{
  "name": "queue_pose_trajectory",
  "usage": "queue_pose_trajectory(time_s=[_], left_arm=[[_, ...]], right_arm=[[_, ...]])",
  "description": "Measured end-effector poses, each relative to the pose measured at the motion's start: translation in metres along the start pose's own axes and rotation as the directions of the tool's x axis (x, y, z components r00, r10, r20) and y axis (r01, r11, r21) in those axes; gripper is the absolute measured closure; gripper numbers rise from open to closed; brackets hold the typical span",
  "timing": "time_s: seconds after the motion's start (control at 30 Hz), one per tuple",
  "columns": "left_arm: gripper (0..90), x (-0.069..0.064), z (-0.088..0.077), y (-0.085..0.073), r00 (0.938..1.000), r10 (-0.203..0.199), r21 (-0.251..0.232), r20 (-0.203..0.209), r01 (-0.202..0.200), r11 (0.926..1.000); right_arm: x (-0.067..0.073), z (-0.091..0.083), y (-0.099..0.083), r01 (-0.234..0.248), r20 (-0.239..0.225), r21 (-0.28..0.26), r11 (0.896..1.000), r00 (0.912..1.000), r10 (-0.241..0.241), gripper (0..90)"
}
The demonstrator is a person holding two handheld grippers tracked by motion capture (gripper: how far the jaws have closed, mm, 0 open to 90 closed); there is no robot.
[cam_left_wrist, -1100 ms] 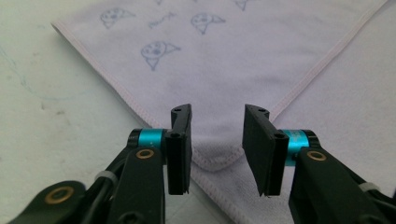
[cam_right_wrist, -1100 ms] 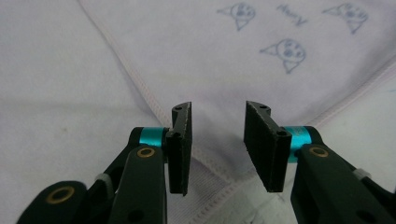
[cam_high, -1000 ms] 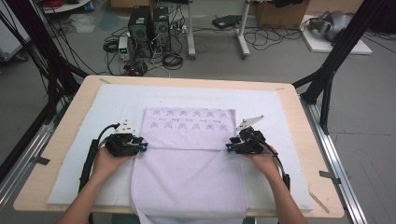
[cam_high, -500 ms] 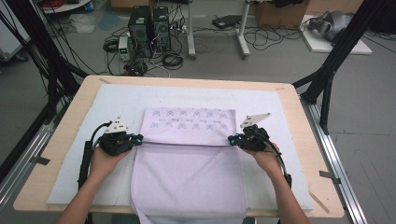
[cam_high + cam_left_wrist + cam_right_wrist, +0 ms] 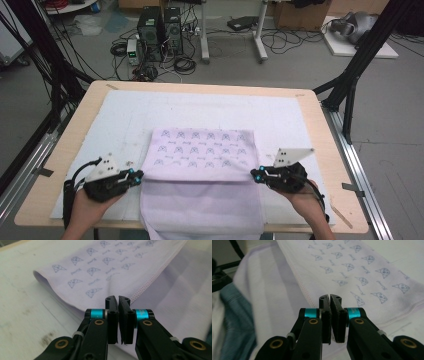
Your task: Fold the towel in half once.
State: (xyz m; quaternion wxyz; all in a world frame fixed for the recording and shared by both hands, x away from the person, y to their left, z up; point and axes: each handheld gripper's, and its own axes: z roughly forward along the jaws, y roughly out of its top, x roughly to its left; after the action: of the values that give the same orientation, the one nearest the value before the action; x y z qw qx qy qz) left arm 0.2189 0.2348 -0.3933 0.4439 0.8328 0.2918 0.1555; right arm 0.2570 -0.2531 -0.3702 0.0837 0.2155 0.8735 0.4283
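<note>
A lilac cloth [image 5: 200,150] lies folded on the white mat [image 5: 125,115]. Its printed half faces up at the far side, and its plain half [image 5: 200,210] runs toward me and hangs over the table's near edge. My left gripper [image 5: 140,173] sits at the left end of the fold, shut on the cloth's edge. My right gripper [image 5: 254,173] is shut on the fold's right end. The fold is stretched between them. In the left gripper view the jaws [image 5: 117,298] are pressed together over the printed cloth [image 5: 100,272]. The right gripper view shows the same: jaws [image 5: 329,297] together, cloth [image 5: 352,272] beyond.
The wooden table [image 5: 200,87] has bare mat behind and beside the cloth. Black frame legs [image 5: 350,90] stand at the right, cables and computer towers [image 5: 160,30] on the floor beyond. Blue-grey clothing [image 5: 234,315] shows in the right gripper view.
Both grippers have moved toward the near edge and slightly apart. The cloth came with them, and its fold and far edge now lie closer to me.
</note>
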Motion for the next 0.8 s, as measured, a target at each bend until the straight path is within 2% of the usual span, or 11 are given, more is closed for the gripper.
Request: queue_pose_trajectory(time_s=[0.07,0.13,0.2,0.37,0.43,0.47,0.53,0.57,0.63,0.67,0.8], left_arm=[[84.6,-0.008,-0.007,-0.008,0.9995,-0.003,0.001,0.031,0.003,1.0000],[72.0,-0.008,-0.010,-0.010,0.9997,-0.012,0.008,0.022,0.012,0.9999],[61.9,0.000,-0.007,-0.007,0.9999,-0.015,0.012,-0.002,0.015,0.9998],[53.4,0.033,0.017,0.015,0.9973,-0.039,-0.017,-0.062,0.038,0.9991],[52.7,0.052,0.034,0.024,0.9938,-0.061,-0.022,-0.094,0.059,0.9980],[52.6,0.062,0.044,0.028,0.9913,-0.086,-0.018,-0.100,0.084,0.9963],[52.6,0.079,0.064,0.035,0.9866,-0.066,0.022,-0.149,0.070,0.9973],[53.0,0.089,0.074,0.036,0.9865,-0.103,0.013,-0.128,0.106,0.9943],[52.4,0.102,0.089,0.036,0.9789,-0.136,0.021,-0.153,0.141,0.9898],[50.4,0.111,0.099,0.036,0.9741,-0.152,0.051,-0.168,0.163,0.9854],[41.1,0.129,0.124,0.033,0.9565,-0.219,0.085,-0.193,0.238,0.9674]], right_arm=[[0.012,-0.004,-0.004,0.014,-0.036,0.008,1.000,0.9993,-0.014,86.7],[0.016,-0.006,-0.006,0.018,-0.076,0.010,1.000,0.9970,-0.017,76.2],[0.010,-0.005,-0.005,0.008,-0.043,0.014,1.000,0.9991,-0.007,68.9],[-0.035,0.017,0.001,-0.036,0.050,0.055,0.998,0.9982,0.033,56.3],[-0.057,0.029,0.005,-0.064,0.083,0.040,0.997,0.9947,0.060,54.8],[-0.068,0.035,0.008,-0.082,0.090,0.048,0.995,0.9930,0.077,53.3],[-0.086,0.048,0.014,-0.080,0.146,0.087,0.993,0.9871,0.067,51.0],[-0.096,0.054,0.015,-0.096,0.153,0.102,0.990,0.9850,0.080,48.7],[-0.113,0.067,0.016,-0.128,0.171,0.126,0.984,0.9796,0.106,45.4],[-0.118,0.071,0.016,-0.138,0.175,0.133,0.982,0.9780,0.113,44.8],[-0.141,0.092,0.012,-0.182,0.216,0.171,0.968,0.9657,0.144,39.8]])
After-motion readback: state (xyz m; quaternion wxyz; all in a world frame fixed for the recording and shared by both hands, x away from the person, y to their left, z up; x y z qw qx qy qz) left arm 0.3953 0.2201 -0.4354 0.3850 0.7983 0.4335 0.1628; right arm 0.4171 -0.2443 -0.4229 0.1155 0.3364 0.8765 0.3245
